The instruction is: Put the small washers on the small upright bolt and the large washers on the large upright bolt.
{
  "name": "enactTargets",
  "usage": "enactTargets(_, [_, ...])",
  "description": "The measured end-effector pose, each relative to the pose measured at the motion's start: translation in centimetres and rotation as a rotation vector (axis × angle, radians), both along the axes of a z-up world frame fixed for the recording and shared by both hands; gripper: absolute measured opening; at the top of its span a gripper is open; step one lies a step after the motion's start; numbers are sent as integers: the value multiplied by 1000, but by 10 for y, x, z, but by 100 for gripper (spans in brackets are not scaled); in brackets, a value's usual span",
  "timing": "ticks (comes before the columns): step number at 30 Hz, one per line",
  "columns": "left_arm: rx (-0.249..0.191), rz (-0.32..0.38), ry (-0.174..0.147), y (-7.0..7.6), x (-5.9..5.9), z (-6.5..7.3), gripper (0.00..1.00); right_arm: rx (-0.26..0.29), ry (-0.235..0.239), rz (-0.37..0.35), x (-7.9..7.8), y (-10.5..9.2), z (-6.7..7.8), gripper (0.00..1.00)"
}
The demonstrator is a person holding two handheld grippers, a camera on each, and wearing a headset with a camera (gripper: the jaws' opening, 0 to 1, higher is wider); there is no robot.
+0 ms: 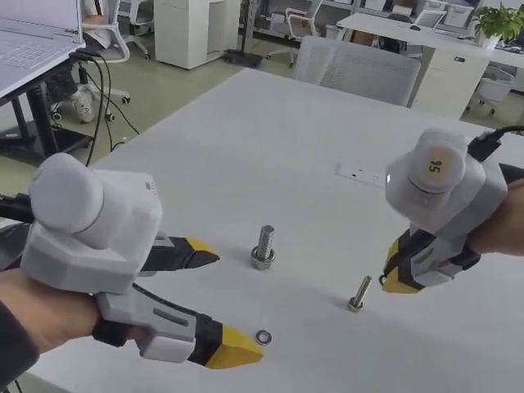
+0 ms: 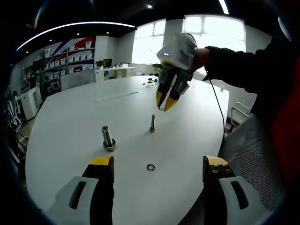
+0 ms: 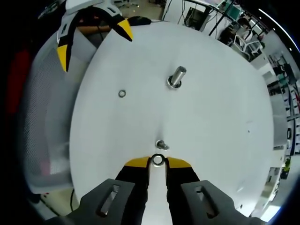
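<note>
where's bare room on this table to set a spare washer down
Bare tabletop beyond the large bolt, up to the white strip. Crowded nearer: small bolt, loose washer, left gripper, right gripper with its held washer.

Readable marks, this moment: one.

1. On the round cap atop my right gripper [image 1: 390, 282], head view, there is a yellow sticker [image 1: 434, 168] with two black digits lying sideways. I read "56"; the tilt makes this probable, not certain.
2. On the housing of my left gripper [image 1: 237, 304] is a small green mark [image 1: 150, 187], too small to read.
3. A white strip [image 1: 360, 173] lies on the tabletop [image 1: 270, 139], far of my right gripper. Any print on it is not legible.
4. At far left, the laptop [image 1: 37, 37] has blurred keys, no characters made out.
5. In the left gripper view, the red and blue graphics [image 2: 70, 47] on the far wall resolve into no letters.
</note>
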State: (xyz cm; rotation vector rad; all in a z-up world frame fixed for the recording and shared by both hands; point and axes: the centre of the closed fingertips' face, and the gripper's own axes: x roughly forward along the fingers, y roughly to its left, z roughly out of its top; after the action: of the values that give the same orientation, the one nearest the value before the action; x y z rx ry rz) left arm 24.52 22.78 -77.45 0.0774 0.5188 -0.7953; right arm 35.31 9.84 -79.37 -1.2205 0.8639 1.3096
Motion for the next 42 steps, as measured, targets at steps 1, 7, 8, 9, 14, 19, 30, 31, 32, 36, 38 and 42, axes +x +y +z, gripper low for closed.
enactTargets(1, [-1,1,1,0,0,0,77,1,-2,3,1,2,1,14])
enactTargets(7, [0,2,3,1,1,0,77,-3,-9,13,8,6,2,14])
enactTargets(8, [-1,3,3,1,1,0,77,-3,-9,15,8,7,2,14])
enactTargets(9, [-1,4,4,1,1,0,77,-3,-8,16,8,8,1,14])
enactTargets(14, [-1,7,6,2,1,0,77,-10,-1,25,9,11,-4,14])
enactTargets(19, [0,10,9,2,1,-1,77,-20,5,29,10,11,-9,14])
enactTargets(30, [2,11,16,2,0,-3,77,-32,21,33,12,11,-19,14])
enactTargets(31, [1,11,17,2,0,-3,77,-34,23,32,12,11,-19,14])
enactTargets(32, [1,11,16,2,0,-3,77,-33,24,33,12,11,-20,14])
enactTargets(36, [2,10,19,2,-1,-4,76,-33,28,30,13,11,-21,14])
enactTargets(38, [3,9,19,2,-1,-4,76,-34,31,29,13,11,-23,14])
enactTargets(42, [2,10,21,3,-1,-4,76,-31,34,28,13,12,-24,14])
